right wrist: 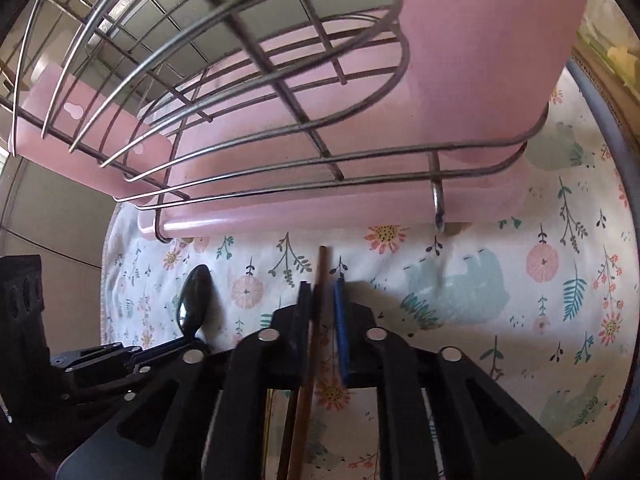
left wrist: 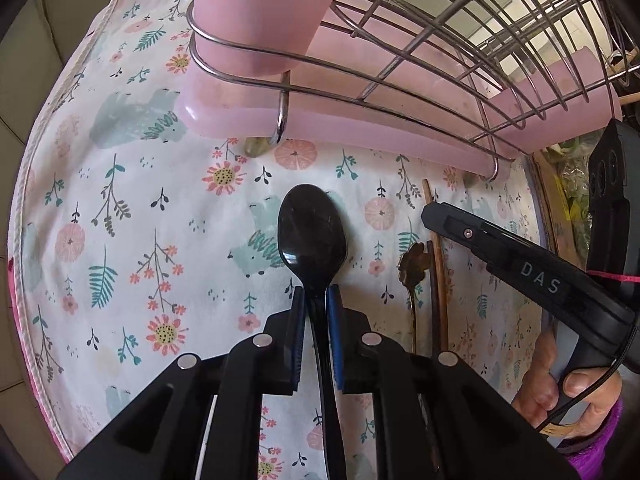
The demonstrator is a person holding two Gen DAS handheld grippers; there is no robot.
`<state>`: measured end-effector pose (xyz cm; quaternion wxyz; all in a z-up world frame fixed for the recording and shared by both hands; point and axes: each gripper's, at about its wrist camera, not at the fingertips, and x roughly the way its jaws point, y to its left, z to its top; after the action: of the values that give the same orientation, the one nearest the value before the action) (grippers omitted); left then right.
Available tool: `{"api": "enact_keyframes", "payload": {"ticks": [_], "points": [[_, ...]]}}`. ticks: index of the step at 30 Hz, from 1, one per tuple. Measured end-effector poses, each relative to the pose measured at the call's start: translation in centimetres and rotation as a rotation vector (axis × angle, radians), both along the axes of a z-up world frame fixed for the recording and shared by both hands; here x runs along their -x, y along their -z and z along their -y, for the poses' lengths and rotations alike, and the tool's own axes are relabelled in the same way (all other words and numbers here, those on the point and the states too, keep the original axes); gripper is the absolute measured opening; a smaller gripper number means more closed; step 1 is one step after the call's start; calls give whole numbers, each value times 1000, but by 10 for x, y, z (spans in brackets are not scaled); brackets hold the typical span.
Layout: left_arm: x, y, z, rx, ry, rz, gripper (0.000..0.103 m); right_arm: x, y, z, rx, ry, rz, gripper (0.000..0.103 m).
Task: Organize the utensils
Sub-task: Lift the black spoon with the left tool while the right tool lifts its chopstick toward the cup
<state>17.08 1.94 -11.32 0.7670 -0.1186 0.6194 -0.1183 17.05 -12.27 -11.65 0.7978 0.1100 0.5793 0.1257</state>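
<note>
A black spoon point(left wrist: 312, 236) sticks out forward from my left gripper point(left wrist: 315, 300), whose pads are shut on its handle above the floral cloth point(left wrist: 140, 220). In the right wrist view the same spoon point(right wrist: 195, 300) shows at the lower left, with the left gripper point(right wrist: 176, 346) behind it. My right gripper point(right wrist: 322, 300) is shut on a brown chopstick point(right wrist: 322, 268), which points toward the rack. A second brown stick point(right wrist: 285, 432) runs beside it under the jaws. In the left wrist view the right gripper point(left wrist: 430, 214) reaches over the chopsticks point(left wrist: 438, 280).
A wire dish rack point(left wrist: 480, 40) on a pink drip tray point(left wrist: 360, 132) stands just ahead, with a pink utensil cup point(left wrist: 260, 12) hung at its corner; the cup point(right wrist: 480, 60) is upper right in the right wrist view. A gold flower-ended spoon point(left wrist: 414, 264) lies by the chopsticks.
</note>
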Motion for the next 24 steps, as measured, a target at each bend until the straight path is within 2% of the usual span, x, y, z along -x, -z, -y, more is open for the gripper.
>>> {"api": "enact_keyframes", "payload": {"ticks": [3,8,14,24], "points": [[1,-2,6,-19,24,26,10,5,-1,-4,5,-1,34,7],[7,-5,6,-8,23,70,9,20,-7,2,-67,25,87,6],[19,-20,-7,17,-35,137,9,43,-38,13,-112,42,217,6],[52,-71,-21,-4,-106,340,9,73,-91,42,-149,65,432,5]]}}
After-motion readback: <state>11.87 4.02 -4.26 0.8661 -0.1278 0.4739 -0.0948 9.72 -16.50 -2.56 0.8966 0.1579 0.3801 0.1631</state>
